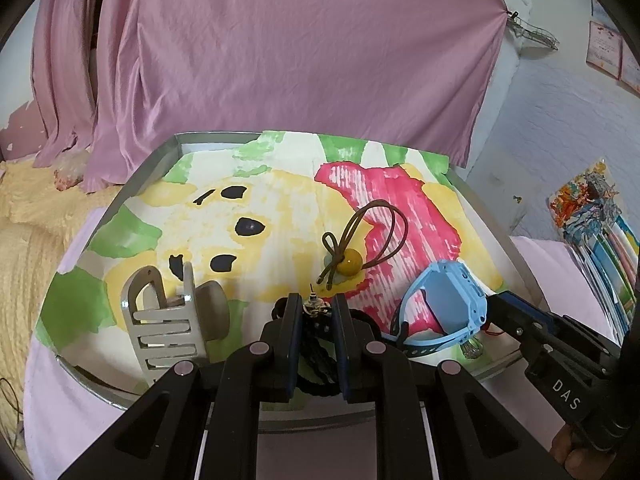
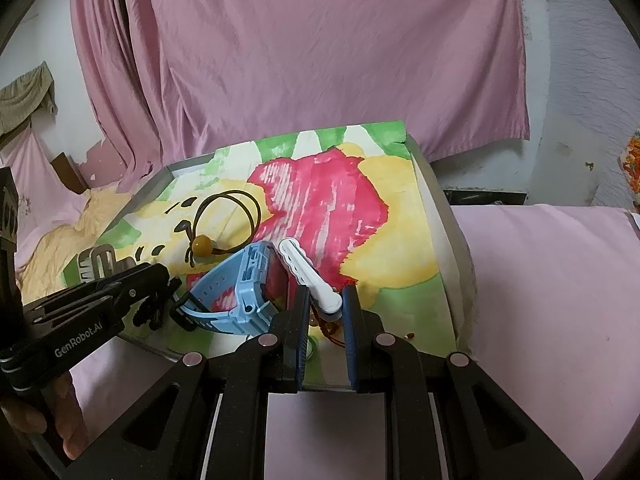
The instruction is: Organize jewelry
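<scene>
- My left gripper [image 1: 316,312] is low over the near edge of the tray [image 1: 160,152], fingers drawn in narrow around a small gold earring [image 1: 314,307] sitting right at the tips; it looks pinched, though I can't swear both pads are touching it.
- Under those fingers there's a dark braided cord [image 1: 316,356], partly hidden, so I can't tell how it lies.
- My right gripper [image 2: 326,308] has its fingers closed on the thick end of a white ridged hair clip [image 2: 306,276]; the clip angles up and away over the painted paper [image 2: 320,200] lining the tray.
- Just left of it the blue watch [image 2: 244,288] stands on its side, strap curled, close beside the clip.
- Further back lies the brown elastic with the yellow bead [image 1: 350,264], loose on the paper and apart from both grippers.
- The grey claw clip [image 1: 168,320] stands at the left of the tray, untouched.
- My read: we're early in the sorting, both hands mid-pick, with most pieces lying mixed near the front edge.
- Next, I reckon, lift each piece straight clear. The earring is tiny and could slip or snag the cord beneath, so go slow.
- The white clip needs swinging away from the watch, or it may tip that over.
</scene>
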